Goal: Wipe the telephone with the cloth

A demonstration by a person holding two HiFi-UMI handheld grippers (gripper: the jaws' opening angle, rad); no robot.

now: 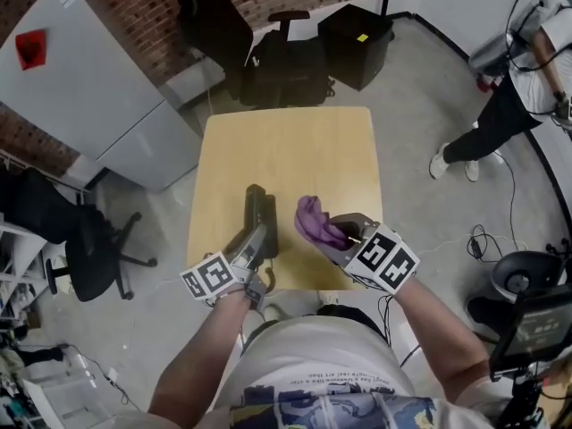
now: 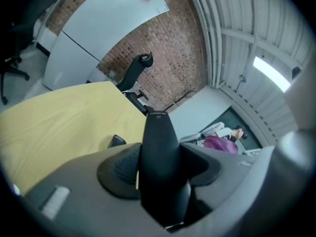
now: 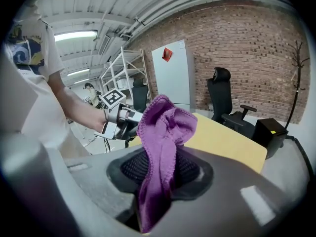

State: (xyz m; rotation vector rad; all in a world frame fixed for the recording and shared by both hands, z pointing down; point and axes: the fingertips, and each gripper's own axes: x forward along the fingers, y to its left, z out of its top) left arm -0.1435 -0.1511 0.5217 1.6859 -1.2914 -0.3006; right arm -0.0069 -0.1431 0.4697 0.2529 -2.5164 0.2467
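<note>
A black telephone handset (image 1: 257, 214) lies lengthwise near the front of the yellow table (image 1: 295, 146). My left gripper (image 1: 260, 242) is shut on its near end. In the left gripper view the handset (image 2: 157, 147) stands gripped between both pads (image 2: 124, 168), its tip pointing away over the table (image 2: 59, 122). To the right of the handset, my right gripper (image 1: 338, 233) is shut on a bunched purple cloth (image 1: 314, 221) held just above the tabletop. In the right gripper view the cloth (image 3: 164, 127) rises out of the jaws, with my left gripper (image 3: 121, 120) beyond it.
A grey cabinet (image 1: 85, 79) stands at the left. Black office chairs (image 1: 241, 38) and a black box (image 1: 356, 43) are behind the table. Another chair (image 1: 80, 239) is at the left. A person (image 1: 523, 88) stands at the right, cables (image 1: 483, 239) on the floor.
</note>
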